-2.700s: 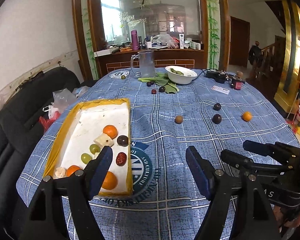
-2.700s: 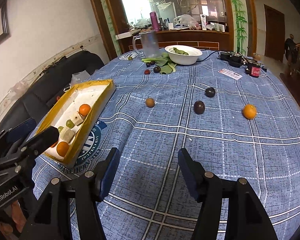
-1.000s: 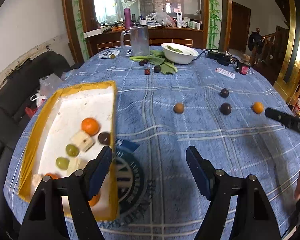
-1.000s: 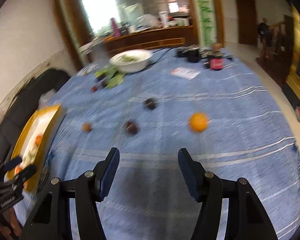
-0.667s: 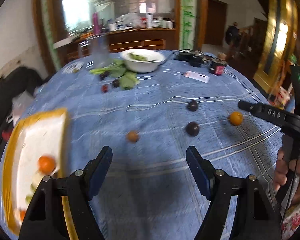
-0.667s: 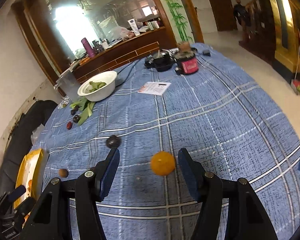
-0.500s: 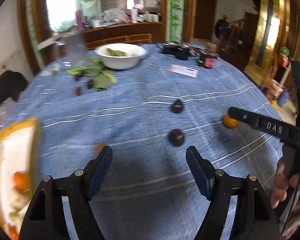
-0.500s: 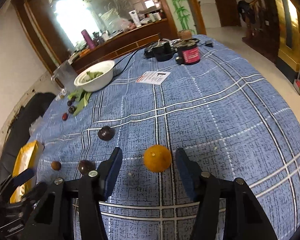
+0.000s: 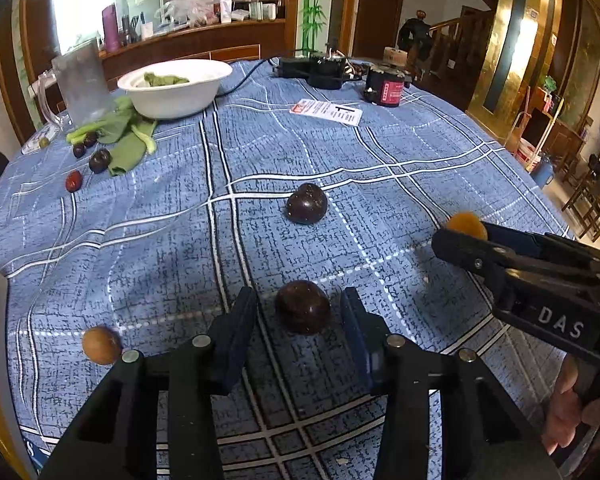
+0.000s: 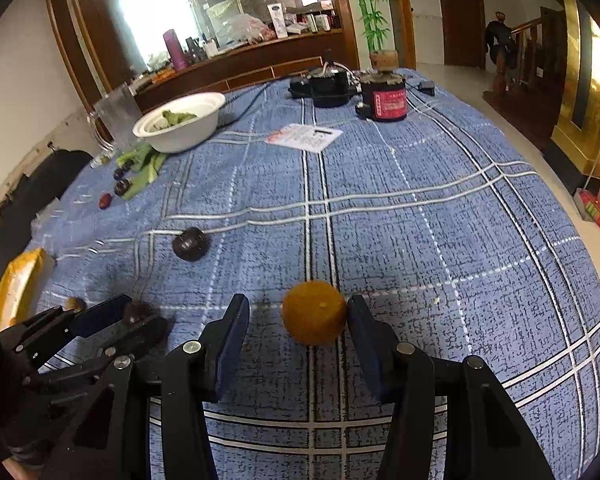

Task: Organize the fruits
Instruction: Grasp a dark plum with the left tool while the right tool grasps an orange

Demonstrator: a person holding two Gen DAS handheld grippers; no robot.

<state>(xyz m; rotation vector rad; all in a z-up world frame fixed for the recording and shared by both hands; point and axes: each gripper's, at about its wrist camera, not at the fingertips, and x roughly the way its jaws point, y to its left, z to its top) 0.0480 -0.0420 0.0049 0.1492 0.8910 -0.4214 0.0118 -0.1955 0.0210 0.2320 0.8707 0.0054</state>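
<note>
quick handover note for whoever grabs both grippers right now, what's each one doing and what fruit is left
Left gripper: open, fingers either side of a dark plum, not closed on it.
Right gripper: open, straddling the orange; the right finger looks to be at its skin, no grip yet.
Loose on the tablecloth: a second dark plum, a small brown fruit, plus small dark and red fruits by the greens near the white bowl.
Yellow tray sits at the far left; contents not visible.
Left to do: close on both fruits, carry them to the tray, then collect the rest.
</note>
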